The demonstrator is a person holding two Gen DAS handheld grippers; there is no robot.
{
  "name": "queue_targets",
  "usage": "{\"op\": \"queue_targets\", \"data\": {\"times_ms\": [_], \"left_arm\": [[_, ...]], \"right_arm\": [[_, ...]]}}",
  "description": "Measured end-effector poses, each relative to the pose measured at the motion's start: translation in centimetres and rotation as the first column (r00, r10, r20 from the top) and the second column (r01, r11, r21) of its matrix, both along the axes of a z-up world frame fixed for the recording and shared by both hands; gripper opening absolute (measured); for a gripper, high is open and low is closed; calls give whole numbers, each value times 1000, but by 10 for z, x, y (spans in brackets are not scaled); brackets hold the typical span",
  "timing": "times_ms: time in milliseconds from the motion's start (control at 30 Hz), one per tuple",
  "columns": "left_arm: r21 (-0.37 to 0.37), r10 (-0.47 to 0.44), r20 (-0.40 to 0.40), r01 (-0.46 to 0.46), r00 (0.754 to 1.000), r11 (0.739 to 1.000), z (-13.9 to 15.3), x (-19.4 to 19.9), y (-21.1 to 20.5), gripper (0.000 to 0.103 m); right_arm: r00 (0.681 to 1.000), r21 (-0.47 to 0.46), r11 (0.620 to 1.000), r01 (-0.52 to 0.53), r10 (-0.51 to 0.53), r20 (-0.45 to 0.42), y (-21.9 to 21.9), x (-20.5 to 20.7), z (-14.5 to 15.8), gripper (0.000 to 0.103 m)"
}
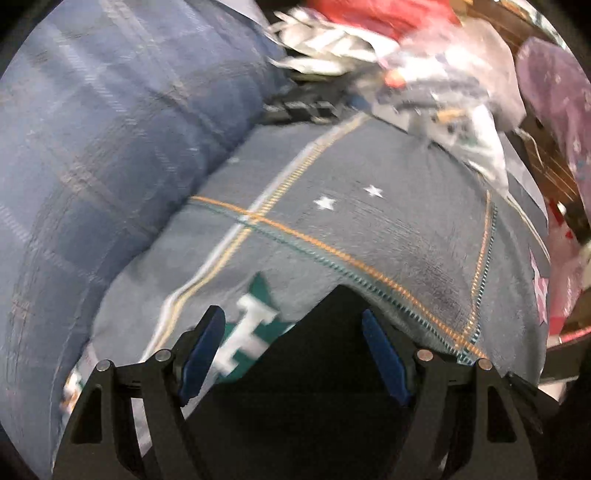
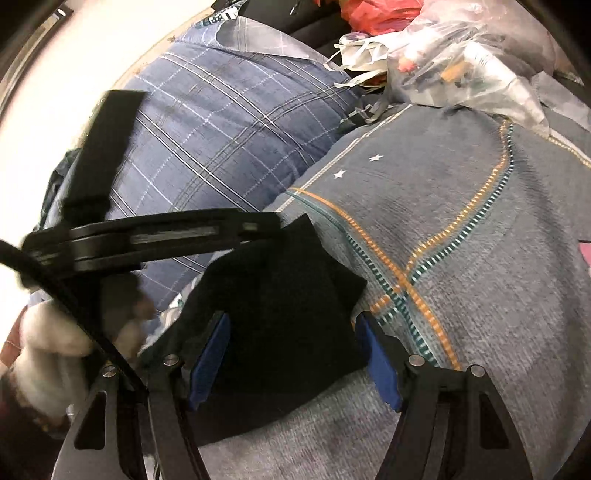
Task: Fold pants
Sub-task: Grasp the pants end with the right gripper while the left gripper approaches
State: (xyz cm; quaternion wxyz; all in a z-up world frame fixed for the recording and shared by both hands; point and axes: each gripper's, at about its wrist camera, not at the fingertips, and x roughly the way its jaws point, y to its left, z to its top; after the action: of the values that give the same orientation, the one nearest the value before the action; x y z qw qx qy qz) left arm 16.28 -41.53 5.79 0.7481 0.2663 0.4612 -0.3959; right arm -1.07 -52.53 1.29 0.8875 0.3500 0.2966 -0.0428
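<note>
The black pants (image 1: pixel 314 369) lie bunched on a grey bedspread (image 1: pixel 369 229) with orange and teal stitching. In the left wrist view my left gripper (image 1: pixel 293 354) is open, its blue pads on either side of the pants' near edge, holding nothing. In the right wrist view the pants (image 2: pixel 280 302) form a dark folded heap. My right gripper (image 2: pixel 293 360) is open around that heap, not clamped. The left gripper's black body (image 2: pixel 147 240) and a gloved hand (image 2: pixel 55 354) show at the left of the right wrist view.
A large blue plaid pillow (image 1: pixel 110 147) lies left of the bedspread and shows in the right wrist view (image 2: pixel 229 140). A pile of plastic bags (image 2: pixel 461 70) and red and white items (image 1: pixel 369 33) sits at the far side. A purple patterned thing (image 1: pixel 554 92) is at the right.
</note>
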Motion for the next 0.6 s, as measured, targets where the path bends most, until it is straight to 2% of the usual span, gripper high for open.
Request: {"op": "queue_targets", "data": {"times_ms": [133, 167, 200, 233, 300, 433, 600], "left_arm": [[39, -61, -91, 64, 994, 997, -23, -5, -18, 74], [23, -64, -78, 66, 995, 998, -22, -7, -18, 54], [6, -79, -89, 80, 993, 997, -18, -10, -18, 37], [-6, -71, -90, 71, 993, 997, -12, -12, -16, 11], [-47, -54, -114, 49, 992, 998, -1, -12, -7, 10], [-132, -26, -94, 13, 995, 991, 29, -26, 22, 9], [-244, 18, -87, -39, 996, 969, 75, -40, 74, 8]], "right_arm": [[1000, 14, 1000, -2, 2, 23, -3, 2, -1, 75], [1000, 7, 1000, -4, 4, 21, -2, 3, -1, 72], [1000, -1, 1000, -11, 11, 14, -1, 4, 0, 59], [1000, -10, 1000, -22, 22, 1, -1, 5, 0, 40], [999, 3, 999, -32, 32, -7, -2, 5, -1, 21], [996, 36, 997, -72, 70, 48, 0, 0, 10, 15], [991, -24, 995, -101, 103, 85, 20, -8, 40, 14]]}}
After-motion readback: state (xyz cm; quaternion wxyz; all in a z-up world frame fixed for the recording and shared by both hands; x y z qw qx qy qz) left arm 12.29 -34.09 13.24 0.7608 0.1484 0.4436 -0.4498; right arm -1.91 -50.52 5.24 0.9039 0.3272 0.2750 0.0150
